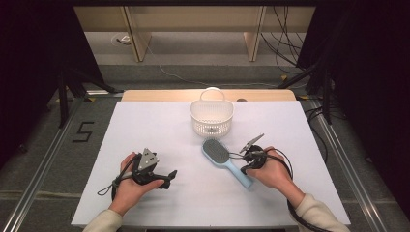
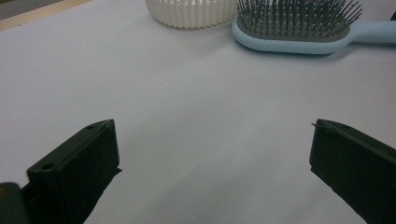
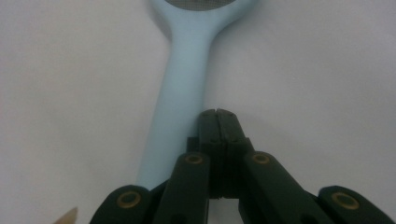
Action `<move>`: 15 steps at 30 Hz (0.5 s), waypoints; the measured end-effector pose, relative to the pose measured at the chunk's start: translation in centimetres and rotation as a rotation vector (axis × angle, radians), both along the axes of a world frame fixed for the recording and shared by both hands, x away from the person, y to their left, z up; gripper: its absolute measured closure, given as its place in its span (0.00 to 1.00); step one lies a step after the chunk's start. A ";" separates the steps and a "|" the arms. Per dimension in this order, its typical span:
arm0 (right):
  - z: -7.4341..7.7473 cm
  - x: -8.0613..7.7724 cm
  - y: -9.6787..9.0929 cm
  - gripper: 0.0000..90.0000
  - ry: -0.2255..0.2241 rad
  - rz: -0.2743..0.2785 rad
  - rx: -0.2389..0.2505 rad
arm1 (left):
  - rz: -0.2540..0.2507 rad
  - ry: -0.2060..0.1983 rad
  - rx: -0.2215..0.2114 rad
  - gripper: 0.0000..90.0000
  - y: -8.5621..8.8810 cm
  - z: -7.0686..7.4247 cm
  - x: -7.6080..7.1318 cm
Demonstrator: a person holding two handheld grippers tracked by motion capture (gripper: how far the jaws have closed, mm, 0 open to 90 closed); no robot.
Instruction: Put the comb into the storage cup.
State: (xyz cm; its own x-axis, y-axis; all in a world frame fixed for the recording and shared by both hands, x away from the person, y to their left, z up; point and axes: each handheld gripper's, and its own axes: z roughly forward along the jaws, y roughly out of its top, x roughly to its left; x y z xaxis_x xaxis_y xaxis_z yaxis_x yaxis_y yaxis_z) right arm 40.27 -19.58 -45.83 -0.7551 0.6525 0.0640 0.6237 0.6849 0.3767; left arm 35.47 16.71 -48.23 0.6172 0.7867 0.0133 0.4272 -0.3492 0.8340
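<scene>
A light blue hairbrush (image 1: 217, 152) with grey bristles lies on the white table cover, its handle pointing toward the person's right hand. My right gripper (image 1: 244, 169) is shut with nothing between its jaws. In the right gripper view its tip (image 3: 218, 113) rests just beside the brush handle (image 3: 183, 93), on the handle's right. My left gripper (image 1: 168, 176) is held low at the left, jaws wide open and empty (image 2: 211, 125). From there the brush (image 2: 294, 28) lies ahead to the right.
A white slotted basket (image 1: 212, 116) with a handle stands just behind the brush head, at the middle back of the table; its base (image 2: 191, 11) is at the top of the left gripper view. The white cover (image 1: 159, 130) spans the table.
</scene>
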 end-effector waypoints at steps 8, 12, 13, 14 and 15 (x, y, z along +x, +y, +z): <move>-0.1 -0.2 0.2 1.00 0.006 0.013 0.009 | -0.001 0.001 -0.006 0.02 0.0 0.0 0.0; -0.3 -0.1 -0.1 1.00 0.000 0.007 0.028 | -0.002 0.004 -0.002 0.02 0.0 0.0 0.0; -0.3 0.0 -0.2 1.00 -0.008 0.004 0.036 | -0.001 0.004 -0.006 0.02 0.0 0.0 0.0; -0.3 0.0 -0.3 1.00 -0.018 0.002 0.041 | -0.002 0.005 -0.003 0.02 0.0 0.0 0.0; -0.2 0.0 -0.4 0.98 -0.027 0.000 0.046 | -0.002 0.005 -0.003 0.02 0.0 0.0 0.0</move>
State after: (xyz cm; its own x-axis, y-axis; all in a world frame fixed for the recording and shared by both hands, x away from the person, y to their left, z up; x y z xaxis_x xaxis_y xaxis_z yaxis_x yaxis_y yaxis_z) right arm 40.31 -19.94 -46.07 -0.7573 0.6489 0.0740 0.6128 0.6667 0.4243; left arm 35.44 16.73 -48.19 0.6184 0.7858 0.0075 0.4312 -0.3473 0.8327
